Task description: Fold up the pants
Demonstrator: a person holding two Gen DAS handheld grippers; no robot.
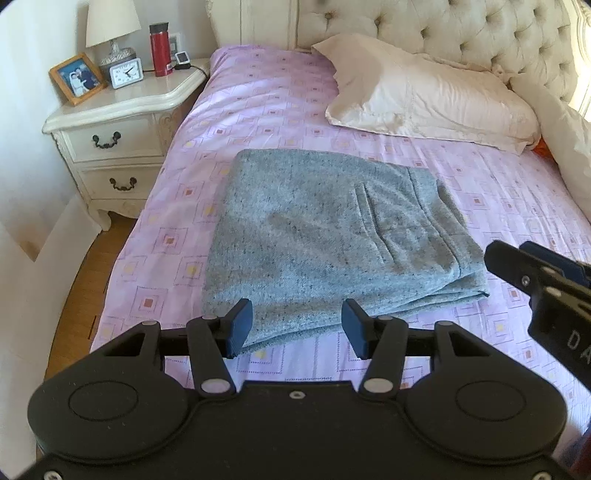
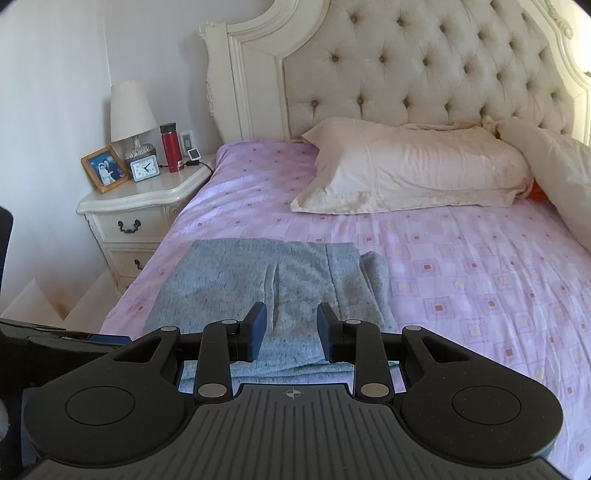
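Wall: pale, at the far left of both views.
Nightstand [image 1: 110, 114]: cream, two drawers with dark handles, standing just beside the bed's left edge.
Photo [image 1: 78, 78]: wood-framed, at the nightstand's left end, leaning back.
Lamp [image 1: 112, 27]: white shade, behind the clock [image 1: 126, 73], which is white with black hands.
Bottle [image 1: 159, 49]: red with a dark cap, upright, right of the clock; a small device with a cable lies just beside it.
Floor [image 1: 88, 273]: wood, showing between nightstand and bed.
Bed [image 1: 258, 107]: lilac sheet printed with small squares, tufted cream headboard [image 2: 424, 62] behind.
Left hand-held gripper [image 1: 297, 326]: jaws spread wide, holding nothing, at the near edge of the pants.
Pants [image 1: 332, 236]: grey knit, folded into a rough rectangle of several layers, lying flat on the bed's left half, near edge toward the cameras; creases run along the right part.
Right hand-held gripper [image 2: 290, 332]: jaws apart, empty, above the near right part of the pants; in the left view it shows at the right edge [image 1: 532, 273], just beside the pants' right corner.
Pillow [image 1: 428, 92]: cream, against the headboard, well apart from the pants.
Duvet [image 2: 561, 177]: white, bunched at the far right, with something orange tucked between it and the pillow.
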